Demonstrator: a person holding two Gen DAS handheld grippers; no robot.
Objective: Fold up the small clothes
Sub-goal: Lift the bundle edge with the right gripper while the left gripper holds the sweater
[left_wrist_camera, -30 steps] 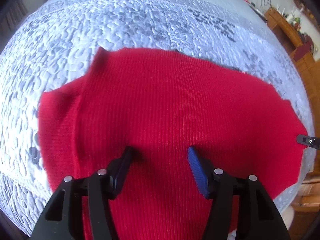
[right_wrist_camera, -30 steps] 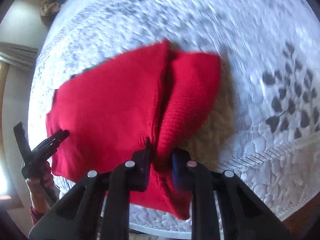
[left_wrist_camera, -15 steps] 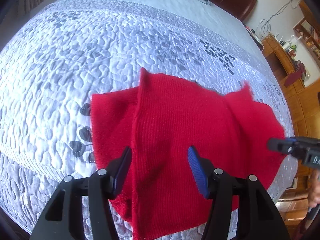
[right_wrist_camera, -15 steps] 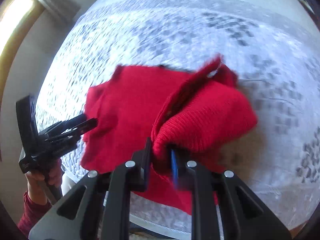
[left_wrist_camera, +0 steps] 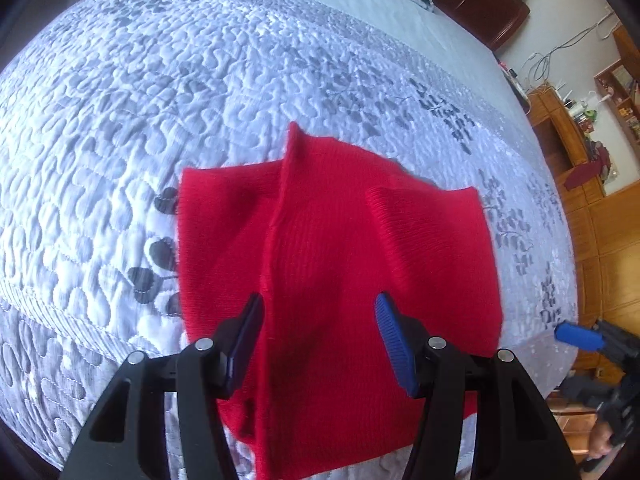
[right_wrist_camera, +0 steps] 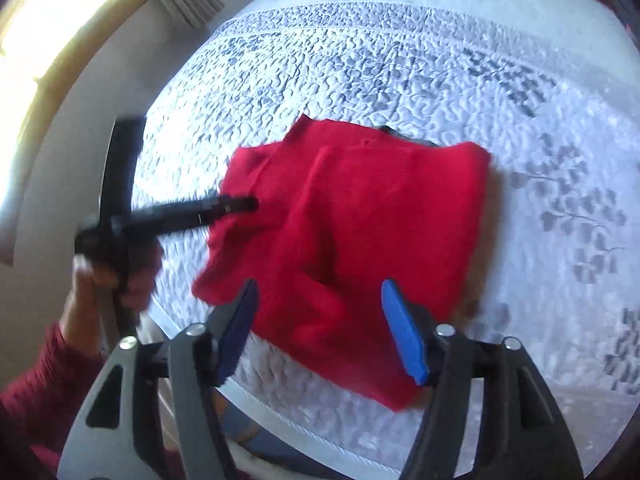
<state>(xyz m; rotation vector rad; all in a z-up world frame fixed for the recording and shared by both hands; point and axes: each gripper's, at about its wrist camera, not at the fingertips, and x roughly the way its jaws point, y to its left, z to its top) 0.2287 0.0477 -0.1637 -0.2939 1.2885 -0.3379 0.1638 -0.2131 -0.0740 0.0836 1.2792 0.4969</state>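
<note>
The red garment (left_wrist_camera: 340, 264) is lying on the bed (left_wrist_camera: 200, 100) near its edge, both side flaps folded in over the middle. The right claw (right_wrist_camera: 316, 328) is opening above it with nothing between its pads; the left claw (left_wrist_camera: 320, 344) is hovering spread, gripping nothing. A final fold across probably remains.
</note>
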